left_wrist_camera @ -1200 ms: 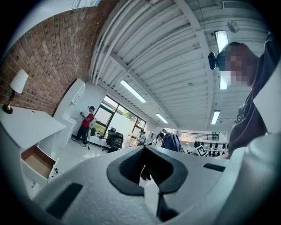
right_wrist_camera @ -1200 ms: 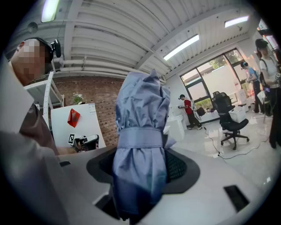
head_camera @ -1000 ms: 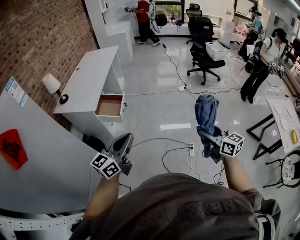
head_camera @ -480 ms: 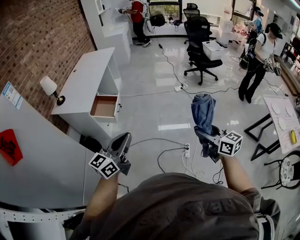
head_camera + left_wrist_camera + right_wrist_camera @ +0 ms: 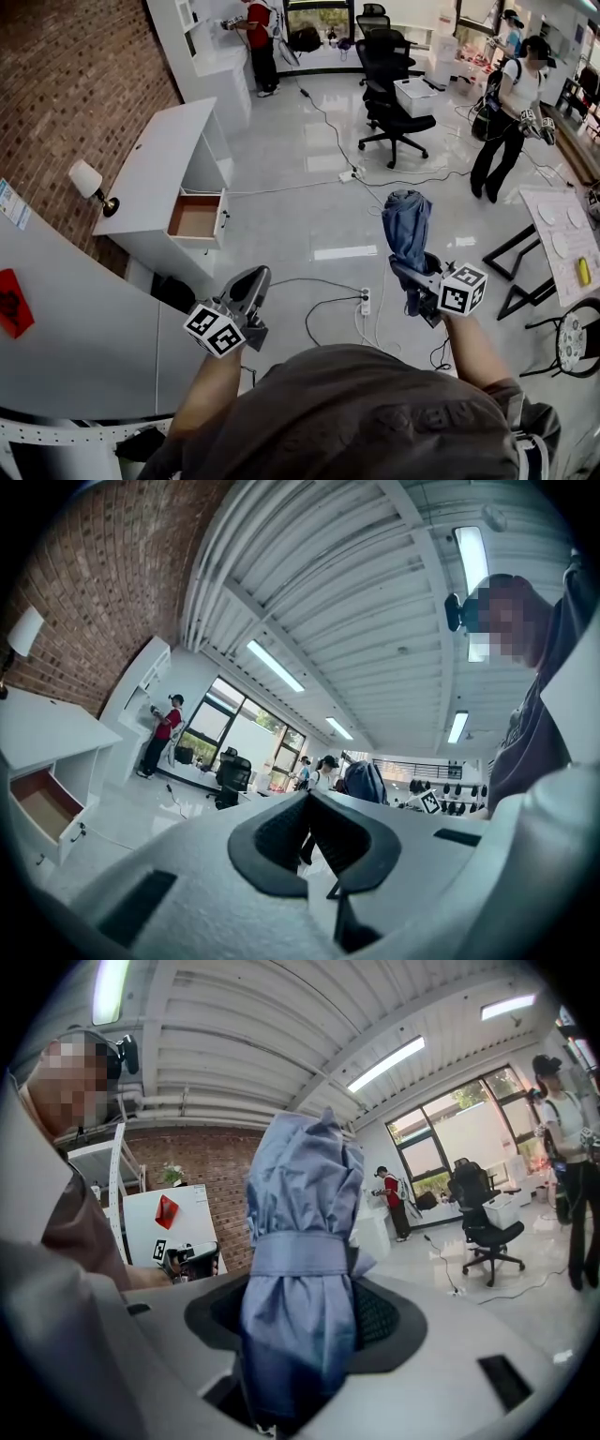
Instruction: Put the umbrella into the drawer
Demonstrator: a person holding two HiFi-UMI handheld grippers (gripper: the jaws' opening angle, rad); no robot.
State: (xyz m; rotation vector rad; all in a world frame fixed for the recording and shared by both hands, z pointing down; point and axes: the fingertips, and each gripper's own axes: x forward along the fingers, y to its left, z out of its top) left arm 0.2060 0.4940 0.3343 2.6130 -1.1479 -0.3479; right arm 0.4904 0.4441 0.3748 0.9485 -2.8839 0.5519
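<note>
A folded blue umbrella (image 5: 410,225) with a strap round its middle stands upright in my right gripper (image 5: 413,273), which is shut on its lower part. In the right gripper view the umbrella (image 5: 302,1241) fills the gap between the dark pads (image 5: 380,1321). My left gripper (image 5: 254,279) is held level at the lower left, shut with nothing in it; in the left gripper view its pads (image 5: 272,841) meet. The white desk (image 5: 156,176) stands by the brick wall at the left, and its drawer (image 5: 195,217) is pulled open and looks empty. Both grippers are well short of it.
A white counter (image 5: 75,328) lies at my left with a lamp (image 5: 89,178) beyond it. Cables and a power strip (image 5: 364,302) cross the glossy floor ahead. A black office chair (image 5: 394,94) and several people stand farther off. A black-framed table (image 5: 553,234) is at the right.
The desk and open drawer have slid leftward in the head view as I walk across the floor. Both grippers keep their pose, and the right one still holds the umbrella.
</note>
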